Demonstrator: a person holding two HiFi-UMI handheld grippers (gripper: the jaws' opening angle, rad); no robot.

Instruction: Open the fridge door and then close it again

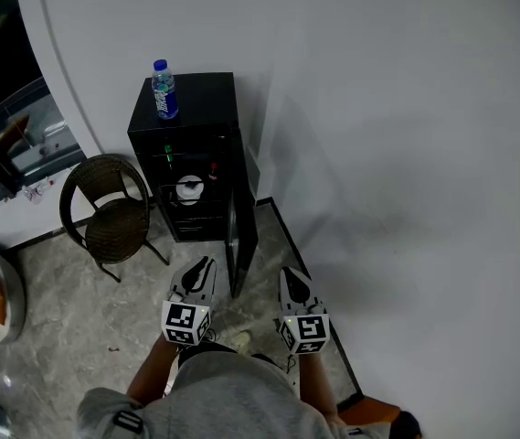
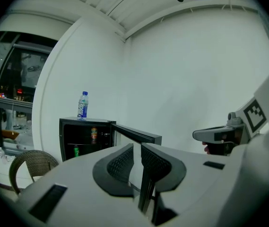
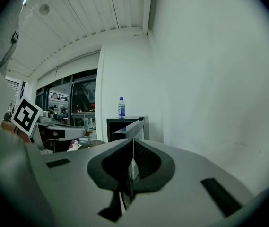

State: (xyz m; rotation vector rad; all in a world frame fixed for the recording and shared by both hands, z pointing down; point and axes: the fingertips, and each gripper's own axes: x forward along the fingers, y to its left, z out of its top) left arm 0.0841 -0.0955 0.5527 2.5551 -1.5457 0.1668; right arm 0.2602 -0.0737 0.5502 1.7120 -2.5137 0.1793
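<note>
Black fridge door (image 1: 240, 245) is standing open, awaiting a closing push; left gripper (image 1: 201, 268) slightly parted, right gripper (image 1: 292, 280) closed, both empty

You have the small black mini fridge (image 1: 196, 99) standing against the white wall (image 1: 378, 108), its black door (image 1: 239, 240) swung wide open, edge toward you.

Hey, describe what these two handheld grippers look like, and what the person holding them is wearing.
Both are smooth, pale grey tools. The left gripper and right gripper each carry a cube with black-and-white square markers at the rear. Their jaws are lined with dark, cross-hatched pads. No cables show. The person wears a grey top.
</note>
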